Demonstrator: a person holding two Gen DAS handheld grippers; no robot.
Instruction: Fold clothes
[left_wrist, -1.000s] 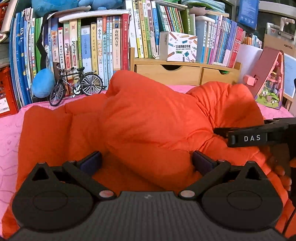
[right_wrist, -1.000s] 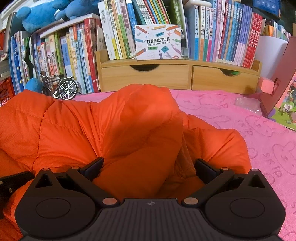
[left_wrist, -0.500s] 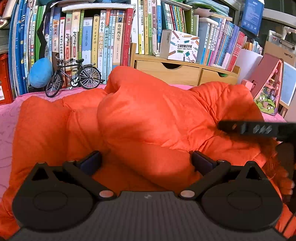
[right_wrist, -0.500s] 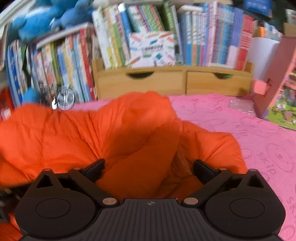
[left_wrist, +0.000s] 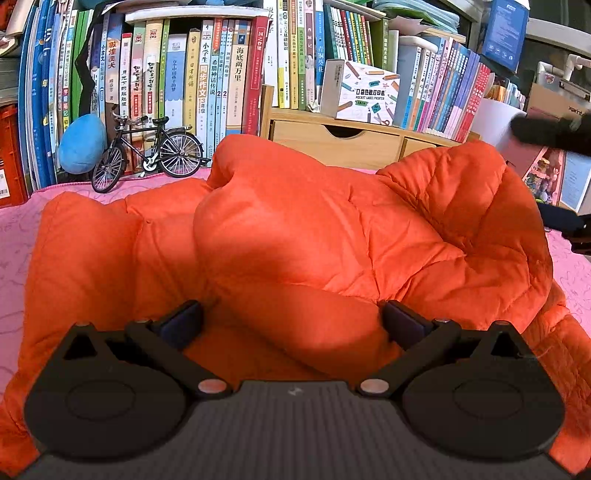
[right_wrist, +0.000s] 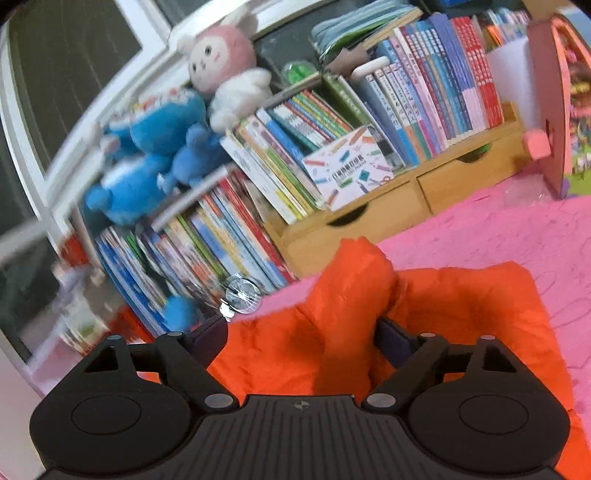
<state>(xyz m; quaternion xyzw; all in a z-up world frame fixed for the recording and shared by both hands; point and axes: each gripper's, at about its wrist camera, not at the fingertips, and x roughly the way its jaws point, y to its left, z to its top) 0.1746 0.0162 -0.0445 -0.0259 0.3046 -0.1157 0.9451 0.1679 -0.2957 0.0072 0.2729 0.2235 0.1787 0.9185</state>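
Observation:
An orange puffer jacket (left_wrist: 314, 229) lies crumpled on a pink cloth (left_wrist: 18, 236). My left gripper (left_wrist: 291, 321) stands low over its near edge. Its jaws are wide open, and a rolled fold of the jacket lies between them. My right gripper (right_wrist: 303, 336) is tilted and raised at the right side of the jacket (right_wrist: 461, 306). Its jaws are closing around an upright ridge of orange fabric, and a gap shows at the left pad. In the left wrist view the right gripper's fingers (left_wrist: 554, 133) show as dark blurs past the jacket's right hump.
Books (left_wrist: 207, 74) line the back above a wooden drawer unit (left_wrist: 332, 136). A model bicycle (left_wrist: 147, 155) and a blue plush (left_wrist: 81, 147) stand at the back left. Plush toys (right_wrist: 221, 74) sit on top of the books. A pink toy house (right_wrist: 554, 96) is at the right.
The right gripper has risen and rolled, so its view now tips up toward the shelf, and its jaws have narrowed on the jacket fold. The left gripper has stayed put.

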